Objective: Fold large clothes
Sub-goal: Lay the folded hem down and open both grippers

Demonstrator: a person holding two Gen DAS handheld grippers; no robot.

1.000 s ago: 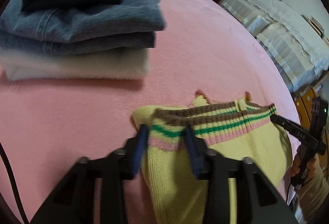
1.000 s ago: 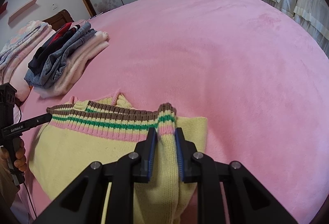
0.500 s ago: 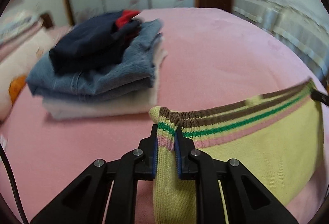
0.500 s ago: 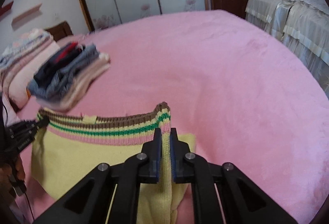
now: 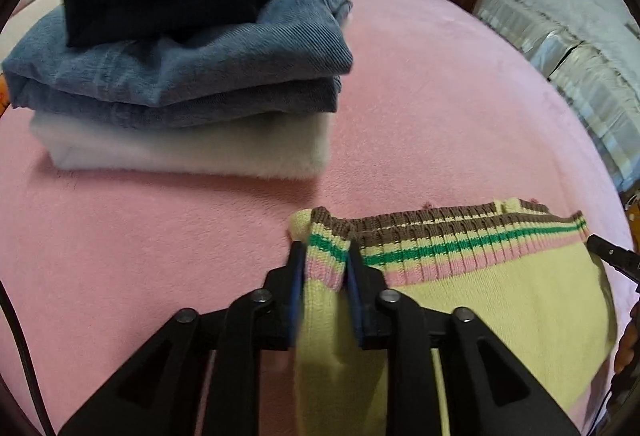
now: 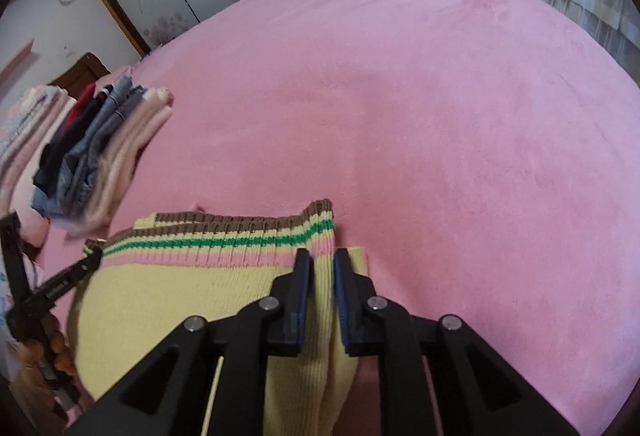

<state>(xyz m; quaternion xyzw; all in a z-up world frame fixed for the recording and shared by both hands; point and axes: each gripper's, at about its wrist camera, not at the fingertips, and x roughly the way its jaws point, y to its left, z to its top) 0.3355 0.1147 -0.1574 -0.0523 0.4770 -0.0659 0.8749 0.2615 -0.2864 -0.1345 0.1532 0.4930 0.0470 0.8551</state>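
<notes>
A yellow knit sweater [image 5: 500,300] with a brown, green and pink striped ribbed hem lies on the pink bed. My left gripper [image 5: 325,268] holds the hem's left corner between its blue pads, jaws slightly apart around the bunched fabric. My right gripper [image 6: 321,268] holds the hem's right corner [image 6: 320,232] the same way. The sweater [image 6: 180,300] is stretched between both grippers. The right gripper's tip shows at the right edge of the left wrist view [image 5: 612,256]; the left gripper shows at the left of the right wrist view [image 6: 60,284].
A stack of folded clothes [image 5: 192,76], dark navy on blue denim on white fleece, sits just beyond the sweater's left corner; it also shows in the right wrist view [image 6: 96,156]. The pink bedspread [image 6: 440,116] stretches far right. Wardrobe doors and a second bed [image 5: 580,48] lie beyond.
Both grippers have come down toward the bed with the hem, after lifting it half a second ago. The jaws now stand slightly wider around the fabric. The stack looks closer to the left gripper.
</notes>
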